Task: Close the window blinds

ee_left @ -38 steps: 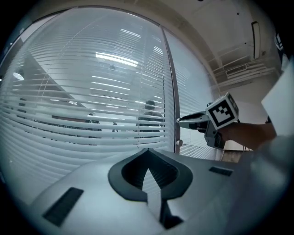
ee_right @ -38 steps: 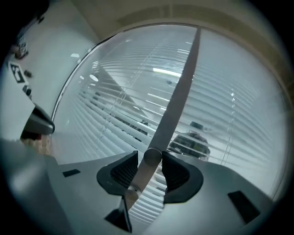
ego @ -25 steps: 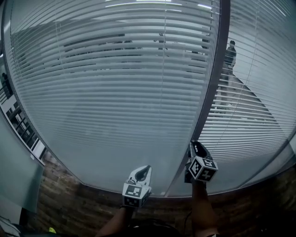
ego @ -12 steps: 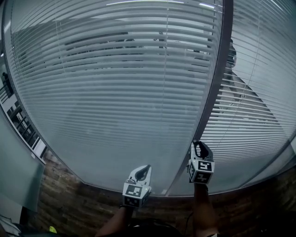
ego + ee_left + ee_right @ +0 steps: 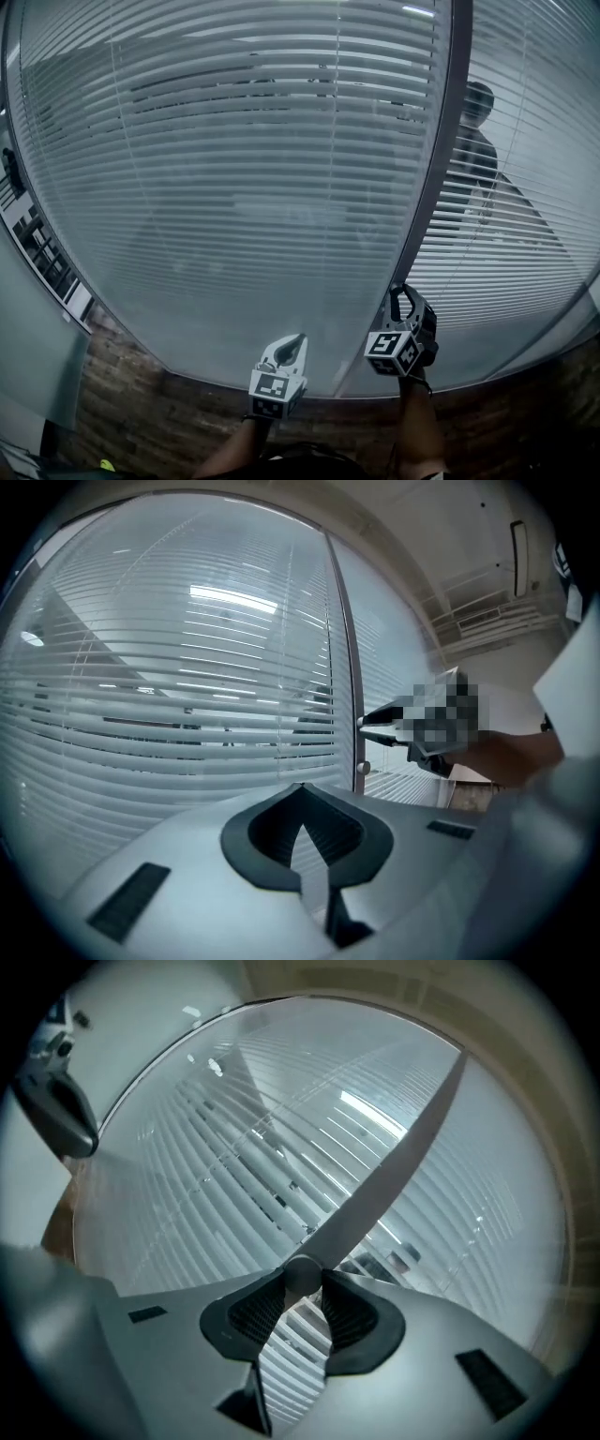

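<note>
Frame post: a grey vertical metal frame post (image 5: pixel 436 159) is seen between two glass panes.
Left blinds: white horizontal slatted blinds (image 5: pixel 234 187) are hung left of the post, with the slats largely shut.
Right blinds: a second white slatted set (image 5: pixel 506 253) is hung right of the post, with gaps left between the slats.
Knob: a small round grey knob (image 5: pixel 301 1271) is mounted low on the post.
Right gripper (image 5: pixel 302 1283): both pads are pressed against the knob.
Left gripper (image 5: pixel 300 789): it is held low, left of the post, with the tips brought together on nothing.
Person: a dark figure (image 5: pixel 476 122) is seen through the right blinds.
</note>
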Motion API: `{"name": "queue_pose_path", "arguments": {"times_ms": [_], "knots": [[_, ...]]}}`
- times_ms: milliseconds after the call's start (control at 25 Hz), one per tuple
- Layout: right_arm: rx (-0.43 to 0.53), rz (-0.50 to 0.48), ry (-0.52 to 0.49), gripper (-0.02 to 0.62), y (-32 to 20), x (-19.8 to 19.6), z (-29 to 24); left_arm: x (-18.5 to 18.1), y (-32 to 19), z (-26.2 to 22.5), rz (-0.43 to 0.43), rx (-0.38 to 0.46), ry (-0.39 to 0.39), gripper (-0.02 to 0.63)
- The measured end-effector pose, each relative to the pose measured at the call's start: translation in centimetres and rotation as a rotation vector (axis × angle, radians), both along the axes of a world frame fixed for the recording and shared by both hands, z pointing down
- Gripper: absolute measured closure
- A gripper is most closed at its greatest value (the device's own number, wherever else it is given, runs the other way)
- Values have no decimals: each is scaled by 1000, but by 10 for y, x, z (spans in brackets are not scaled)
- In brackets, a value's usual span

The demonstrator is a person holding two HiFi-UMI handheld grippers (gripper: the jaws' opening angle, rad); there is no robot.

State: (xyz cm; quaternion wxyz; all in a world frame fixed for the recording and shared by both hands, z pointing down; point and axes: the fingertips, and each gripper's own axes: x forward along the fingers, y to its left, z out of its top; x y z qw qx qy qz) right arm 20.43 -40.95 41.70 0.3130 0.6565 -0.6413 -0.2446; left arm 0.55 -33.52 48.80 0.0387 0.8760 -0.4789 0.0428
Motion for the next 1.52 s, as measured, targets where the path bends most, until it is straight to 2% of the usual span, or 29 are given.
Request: {"name": "queue_pose_path", "arguments": {"times_ms": [80, 360, 520, 600, 640, 840, 920, 1000, 1240, 1400, 1520], "knots": [[-3, 13, 80, 469, 0, 0, 1, 1, 0, -1, 2, -2, 0, 606], [3, -4, 208, 469, 0, 0, 2, 0, -1, -1, -1, -1, 1, 606], [46, -4, 201, 469, 2, 0, 1, -4, -1, 2, -6, 0, -3, 606], [48, -5, 114, 468, 6, -1, 2, -5, -1, 1, -12, -3, 6, 604], [37, -13, 39, 468, 8, -2, 2, -6, 0, 1, -15, -5, 8, 606], [0, -61, -525, 457, 13, 4, 4, -10, 0, 4, -25, -14, 12, 604], [-6, -78, -699, 454, 12, 11, 8, -11, 0, 4, -31, -15, 13, 606], [-9, -91, -818, 451, 10, 16, 10, -14, 0, 4, -38, -14, 12, 604], [-13, -145, -1042, 439, 5, 13, 3, -15, 2, 5, -42, -20, 9, 606], [14, -132, -1066, 441, 4, 11, -3, -13, 3, 4, -39, -19, 11, 606], [17, -105, -1059, 467, 6, 12, -3, -15, 3, 4, -44, -19, 10, 606]]}}
